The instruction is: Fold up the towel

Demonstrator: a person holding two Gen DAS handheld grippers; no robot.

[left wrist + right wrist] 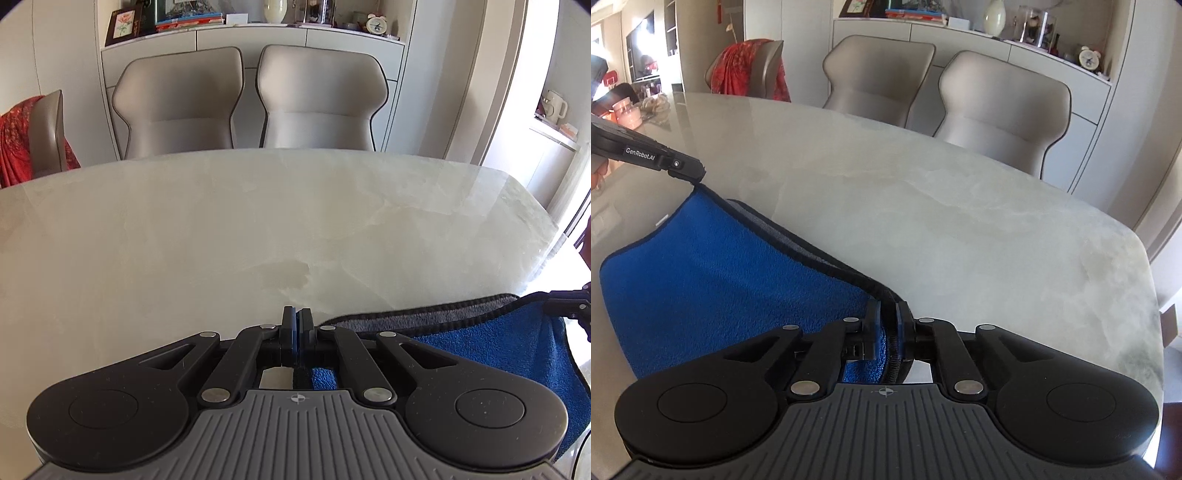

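Two grippers, left [296,325] and right [889,321], each clamp one blue towel [720,266]; two chairs [177,103] behind

Pale marble table [960,221]; blue towel [720,277] partly resting on it.
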